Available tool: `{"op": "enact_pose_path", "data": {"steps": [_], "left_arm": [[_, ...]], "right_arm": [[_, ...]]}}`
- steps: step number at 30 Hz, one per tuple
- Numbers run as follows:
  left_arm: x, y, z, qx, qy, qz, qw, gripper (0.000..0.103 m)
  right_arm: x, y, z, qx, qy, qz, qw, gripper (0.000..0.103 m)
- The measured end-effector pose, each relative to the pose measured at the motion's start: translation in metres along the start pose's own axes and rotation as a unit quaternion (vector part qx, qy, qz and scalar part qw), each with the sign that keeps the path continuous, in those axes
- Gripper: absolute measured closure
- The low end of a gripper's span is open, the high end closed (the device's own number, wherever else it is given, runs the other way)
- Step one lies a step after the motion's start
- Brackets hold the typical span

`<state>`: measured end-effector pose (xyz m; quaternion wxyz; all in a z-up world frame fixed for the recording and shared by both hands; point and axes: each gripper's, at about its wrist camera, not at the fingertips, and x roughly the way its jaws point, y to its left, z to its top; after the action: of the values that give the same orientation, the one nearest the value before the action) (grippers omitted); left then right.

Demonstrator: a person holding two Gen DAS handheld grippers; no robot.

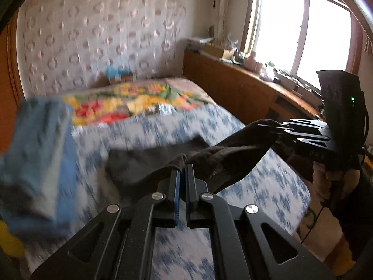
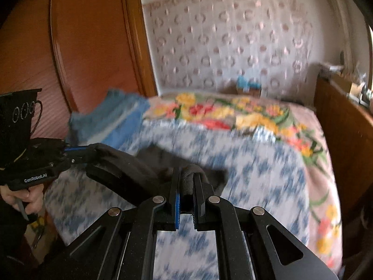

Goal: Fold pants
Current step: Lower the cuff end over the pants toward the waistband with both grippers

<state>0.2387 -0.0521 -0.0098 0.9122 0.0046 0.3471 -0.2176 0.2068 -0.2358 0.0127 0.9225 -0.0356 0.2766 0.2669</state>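
Dark pants hang stretched between my two grippers above the bed, with the far part draped on the blue-and-white sheet. My left gripper is shut on one edge of the pants. My right gripper shows at the right of the left wrist view, shut on the other end. In the right wrist view my right gripper pinches a thick fold of the pants, and my left gripper grips them at the left. The picture is blurred by motion.
The bed carries a floral blanket at its far end and a folded blue towel on the left. A wooden cabinet with clutter runs under the window on the right. A wooden wardrobe stands on the left.
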Motion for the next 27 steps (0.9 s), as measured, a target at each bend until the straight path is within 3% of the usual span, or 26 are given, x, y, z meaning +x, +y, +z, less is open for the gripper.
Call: {"op": "enact_pose_path", "data": {"steps": [16,27], "left_arm": [[-0.016,-0.015,-0.035,0.006,0.003,0.012,0.9999,0.099],[-0.025,-0.021,-0.070,-0.003,0.027,-0.015,0.9995,0.099]], "right_arm": [[-0.014,0.022,-0.042,0.013,0.020,0.003,1.000,0.096],[-0.020,0.031,-0.069,0.030,0.029,0.008,0.999,0.096]]}}
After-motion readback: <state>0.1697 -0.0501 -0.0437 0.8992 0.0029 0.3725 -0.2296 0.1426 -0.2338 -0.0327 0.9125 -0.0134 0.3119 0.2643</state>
